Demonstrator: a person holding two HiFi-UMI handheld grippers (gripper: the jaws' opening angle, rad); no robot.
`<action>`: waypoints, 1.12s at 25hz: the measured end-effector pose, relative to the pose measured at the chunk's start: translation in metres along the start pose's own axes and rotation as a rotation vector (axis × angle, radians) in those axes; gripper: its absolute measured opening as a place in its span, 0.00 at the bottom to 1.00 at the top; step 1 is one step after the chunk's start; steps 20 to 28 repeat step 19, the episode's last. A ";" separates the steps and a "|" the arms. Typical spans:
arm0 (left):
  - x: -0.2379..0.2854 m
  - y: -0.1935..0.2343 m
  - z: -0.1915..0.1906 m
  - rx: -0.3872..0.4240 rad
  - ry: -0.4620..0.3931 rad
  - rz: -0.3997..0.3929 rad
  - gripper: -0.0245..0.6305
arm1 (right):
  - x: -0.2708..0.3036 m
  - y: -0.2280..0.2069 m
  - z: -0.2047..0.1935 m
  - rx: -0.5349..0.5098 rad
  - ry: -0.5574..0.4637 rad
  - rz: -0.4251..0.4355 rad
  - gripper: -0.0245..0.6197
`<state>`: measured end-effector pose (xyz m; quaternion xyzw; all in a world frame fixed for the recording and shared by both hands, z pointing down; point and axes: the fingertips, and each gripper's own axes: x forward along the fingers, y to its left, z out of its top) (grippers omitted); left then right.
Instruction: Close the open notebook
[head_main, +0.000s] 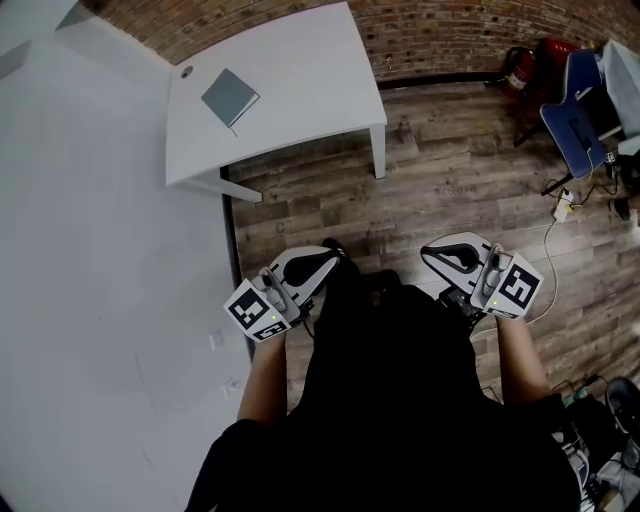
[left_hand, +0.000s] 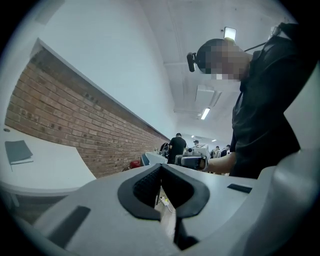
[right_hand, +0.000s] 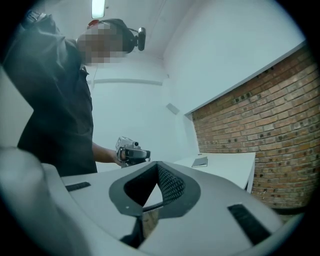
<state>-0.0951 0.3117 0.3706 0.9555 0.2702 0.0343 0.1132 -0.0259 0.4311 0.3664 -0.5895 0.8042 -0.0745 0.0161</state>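
A grey notebook (head_main: 229, 97) lies flat with its cover shut on the white table (head_main: 320, 80) at the far side of the room; it also shows small as the notebook (left_hand: 18, 151) and the notebook (right_hand: 200, 161). Both grippers hang low in front of the person's dark torso, far from the table. My left gripper (head_main: 338, 261) points towards the right one, jaws shut and empty (left_hand: 161, 168). My right gripper (head_main: 429, 251) points back at it, jaws together with nothing between them (right_hand: 157, 165). Each gripper view shows the other gripper in a hand.
A wooden floor (head_main: 450, 190) lies between the person and the table. A brick wall (head_main: 450, 30) runs behind. A blue chair (head_main: 580, 125), a red extinguisher (head_main: 520, 70) and cables (head_main: 560, 210) stand at the right. A white wall (head_main: 100, 300) fills the left.
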 end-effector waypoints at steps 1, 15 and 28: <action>-0.001 0.000 0.001 0.004 0.002 0.002 0.06 | -0.001 0.001 0.001 -0.006 -0.002 0.000 0.05; -0.002 -0.009 -0.004 -0.028 -0.039 0.031 0.06 | -0.006 -0.005 0.014 -0.064 -0.015 0.021 0.05; 0.005 -0.009 -0.012 -0.061 -0.054 0.028 0.06 | -0.009 -0.009 0.011 -0.060 -0.018 0.019 0.05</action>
